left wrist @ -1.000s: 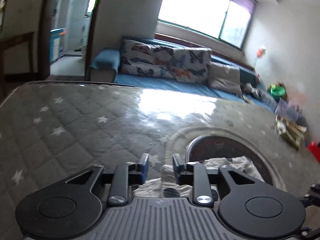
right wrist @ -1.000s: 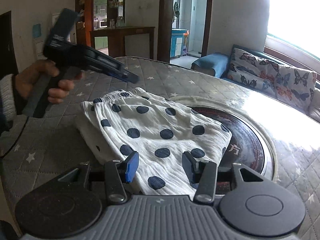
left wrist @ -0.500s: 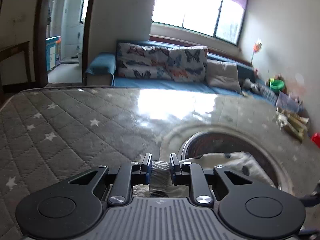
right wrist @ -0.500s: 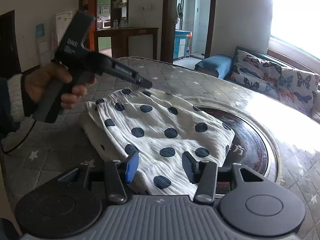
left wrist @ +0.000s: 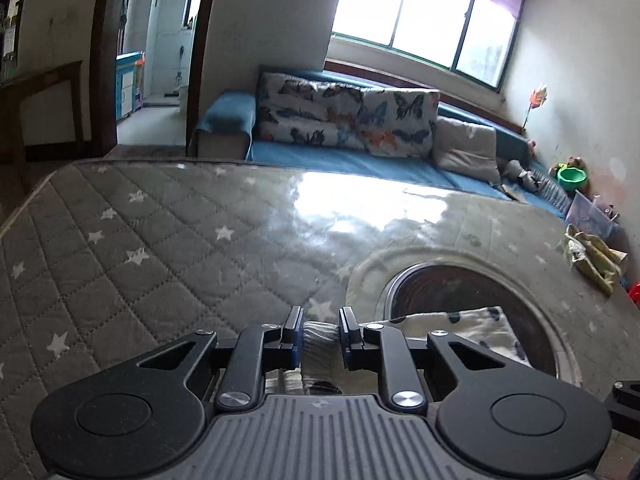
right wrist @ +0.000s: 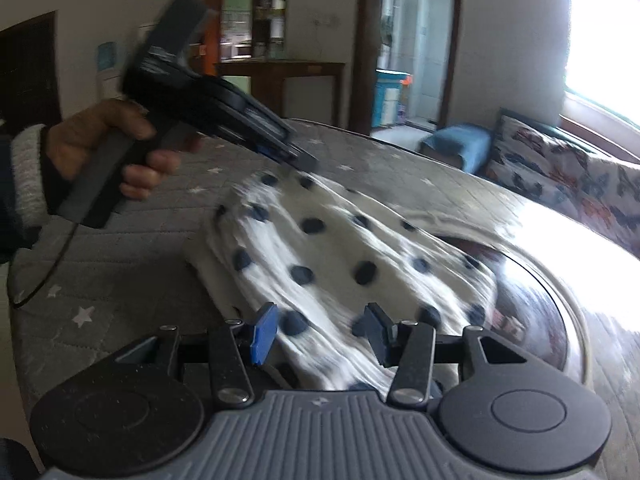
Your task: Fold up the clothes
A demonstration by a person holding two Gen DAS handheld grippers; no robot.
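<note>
The spotted shorts (right wrist: 336, 256) lie on the grey starred table cover (left wrist: 152, 240), partly over the round dark plate (right wrist: 532, 312). The left gripper (left wrist: 319, 330) pinches the waistband edge and lifts it; the right gripper (right wrist: 320, 330) hovers spread wide — nothing between its fingers.

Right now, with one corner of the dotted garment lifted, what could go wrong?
The left gripper pinches only a narrow bunch of the polka-dot garment; it could slip out as the cloth is pulled. The right gripper has its jaws open over the near edge, so that side is loose and may drag or crease. The shiny tabletop looks slippery, so the pile could slide.
</note>
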